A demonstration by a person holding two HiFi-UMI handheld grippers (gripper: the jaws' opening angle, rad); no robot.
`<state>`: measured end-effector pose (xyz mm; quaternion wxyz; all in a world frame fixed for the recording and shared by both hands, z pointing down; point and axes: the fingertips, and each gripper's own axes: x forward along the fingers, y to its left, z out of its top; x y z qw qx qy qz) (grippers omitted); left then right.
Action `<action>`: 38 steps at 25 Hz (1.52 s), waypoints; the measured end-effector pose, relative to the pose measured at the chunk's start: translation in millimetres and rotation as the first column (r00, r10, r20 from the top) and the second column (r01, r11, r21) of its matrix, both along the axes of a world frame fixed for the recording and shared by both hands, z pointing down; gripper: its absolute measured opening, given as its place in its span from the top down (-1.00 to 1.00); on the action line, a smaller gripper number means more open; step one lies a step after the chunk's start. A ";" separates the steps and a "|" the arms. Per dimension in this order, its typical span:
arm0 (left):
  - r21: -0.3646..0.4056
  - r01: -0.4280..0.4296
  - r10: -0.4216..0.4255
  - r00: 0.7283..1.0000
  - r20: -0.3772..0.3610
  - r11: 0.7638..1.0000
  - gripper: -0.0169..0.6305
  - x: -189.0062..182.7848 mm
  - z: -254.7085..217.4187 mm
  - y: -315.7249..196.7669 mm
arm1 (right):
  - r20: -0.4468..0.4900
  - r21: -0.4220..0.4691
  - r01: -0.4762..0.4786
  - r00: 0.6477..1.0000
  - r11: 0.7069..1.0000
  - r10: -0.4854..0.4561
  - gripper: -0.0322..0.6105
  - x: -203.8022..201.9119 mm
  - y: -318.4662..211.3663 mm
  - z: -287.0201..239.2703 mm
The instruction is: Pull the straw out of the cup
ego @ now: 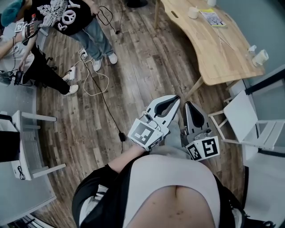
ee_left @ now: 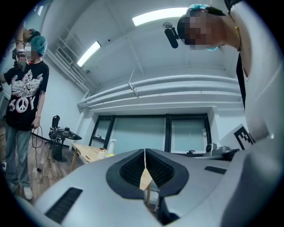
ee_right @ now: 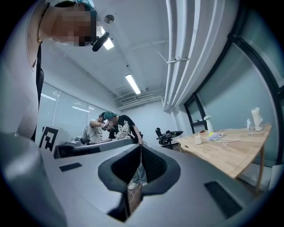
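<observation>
Plank floor below, a curved pale wooden desk top right, with a small white cup near its far edge; straw too small to tell. Left gripper and right gripper, smooth grey shells, both closed tight on nothing.

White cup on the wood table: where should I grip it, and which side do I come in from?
I'd grip the cup across its side wall, about mid-height: it stands upright and looks round, so two jaws can span it. Come in level from the floor-side edge of the table; it sits near that edge, with a booklet on its other side. No straw can be made out.
</observation>
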<state>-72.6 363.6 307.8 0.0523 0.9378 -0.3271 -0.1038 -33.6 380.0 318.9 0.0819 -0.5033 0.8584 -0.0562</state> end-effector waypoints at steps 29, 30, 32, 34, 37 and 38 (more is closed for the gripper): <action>0.048 0.102 -0.102 0.995 -0.001 0.994 0.91 109.9 -16.1 -237.8 | -0.054 0.034 0.055 0.997 0.998 -0.053 0.80 117.4 -248.6 -15.9; 0.044 0.105 -0.105 0.994 0.001 0.993 0.91 111.2 -14.4 -240.8 | -0.053 0.029 0.056 0.997 0.998 -0.055 0.80 119.2 -252.0 -13.8; 0.035 0.111 -0.112 0.994 0.009 0.993 0.91 112.7 -11.7 -247.3 | -0.050 0.020 0.058 0.997 0.998 -0.057 0.80 121.9 -258.2 -10.5; 0.028 0.113 -0.114 0.993 0.016 0.993 0.91 114.0 -10.4 -253.7 | -0.049 0.016 0.059 0.997 0.998 -0.058 0.80 123.4 -263.6 -9.0; 0.025 0.108 -0.108 0.994 0.016 0.994 0.91 116.0 -11.3 -259.7 | -0.053 0.016 0.064 0.997 0.998 -0.063 0.80 122.9 -269.8 -9.5; 0.028 0.106 -0.107 0.994 0.015 0.994 0.91 116.8 -13.1 -261.4 | -0.055 0.019 0.068 0.996 0.998 -0.067 0.80 122.5 -271.6 -10.5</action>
